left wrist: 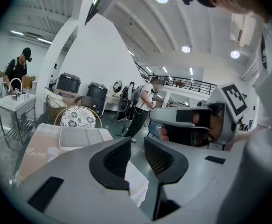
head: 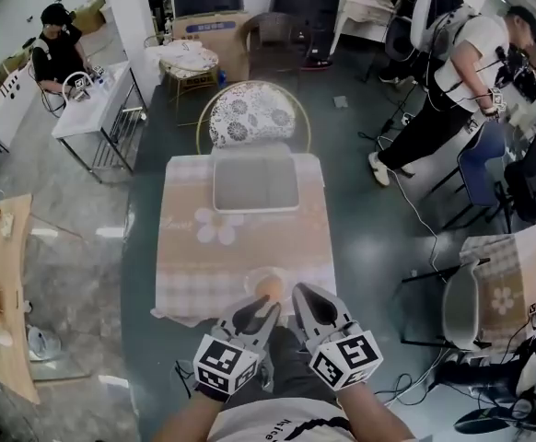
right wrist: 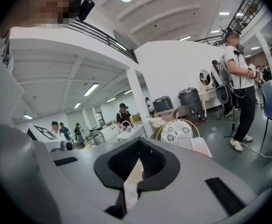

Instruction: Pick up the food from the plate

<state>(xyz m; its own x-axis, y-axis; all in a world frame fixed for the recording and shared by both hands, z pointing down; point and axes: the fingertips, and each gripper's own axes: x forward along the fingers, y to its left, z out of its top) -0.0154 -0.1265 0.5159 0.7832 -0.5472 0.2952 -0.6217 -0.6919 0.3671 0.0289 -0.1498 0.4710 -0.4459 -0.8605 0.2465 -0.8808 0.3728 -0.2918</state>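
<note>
A round orange piece of food point(head: 270, 287) lies on a small pale plate point(head: 253, 278) at the near edge of the table point(head: 194, 256), which has a checked cloth. My left gripper point(head: 266, 309) point(left wrist: 137, 141) hangs just in front of the plate. Its jaws stand a little apart with nothing between them. My right gripper point(head: 300, 295) point(right wrist: 138, 140) is beside the plate's right rim, its tips touching and holding nothing. Neither gripper view shows the food; both look over the table.
A white tray point(head: 255, 184) point(left wrist: 80, 136) sits at the table's far end, with a floral-backed chair point(head: 253, 113) behind it. To the right stand a cushioned chair point(head: 503, 293) and a person point(head: 452, 72). A white table point(head: 93, 109) and a wooden bench point(head: 1, 284) are on the left.
</note>
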